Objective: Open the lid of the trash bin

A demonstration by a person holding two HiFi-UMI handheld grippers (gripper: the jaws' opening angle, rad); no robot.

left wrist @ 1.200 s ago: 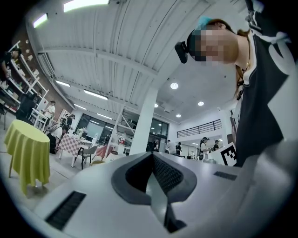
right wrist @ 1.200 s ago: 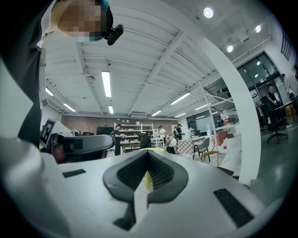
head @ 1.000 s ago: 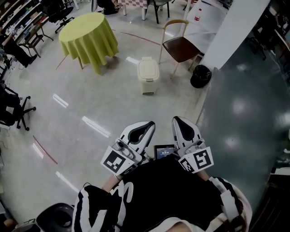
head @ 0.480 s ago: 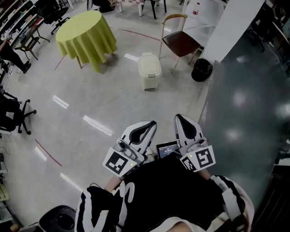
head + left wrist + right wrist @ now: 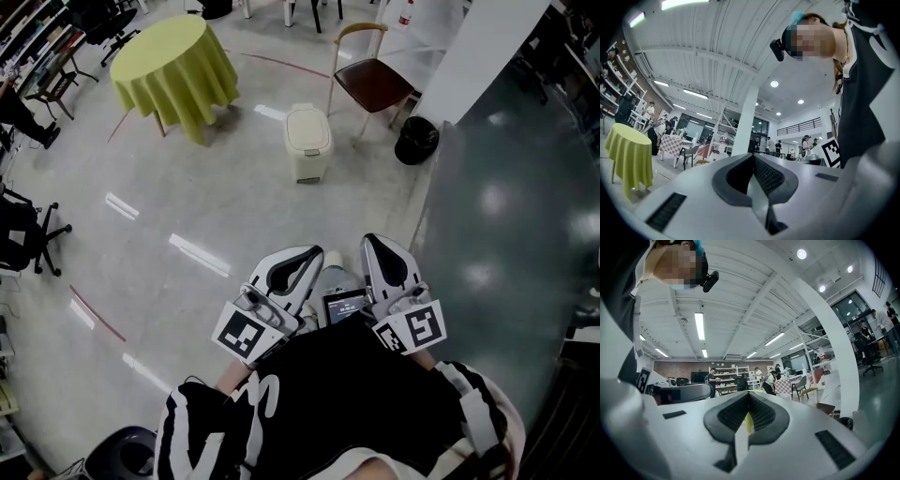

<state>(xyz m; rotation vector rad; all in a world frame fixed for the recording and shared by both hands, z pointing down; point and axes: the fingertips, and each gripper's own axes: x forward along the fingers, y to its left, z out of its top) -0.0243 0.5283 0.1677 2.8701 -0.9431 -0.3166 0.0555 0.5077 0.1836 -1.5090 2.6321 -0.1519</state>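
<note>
We hold both grippers low against our chest, pointing forward over the grey floor (image 5: 234, 216). The left gripper (image 5: 306, 257) has its jaws pressed together with nothing between them, and the right gripper (image 5: 373, 246) is closed too, with only a thin slit between its ribbed pads (its own view shows a sliver of yellow-green through that slit). The trash bin (image 5: 307, 155) stands on the floor well ahead of the jaws, about straight out from the left ones and ahead and to the left of the right ones, touching neither. Its cream lid (image 5: 307, 128) lies flat and shut on top. Beyond the bin, off to the left of the jaws, stands a round table (image 5: 173, 61) under a yellow-green cloth; to the right, a chair (image 5: 373, 81) and a small black bin (image 5: 415, 141)
</note>
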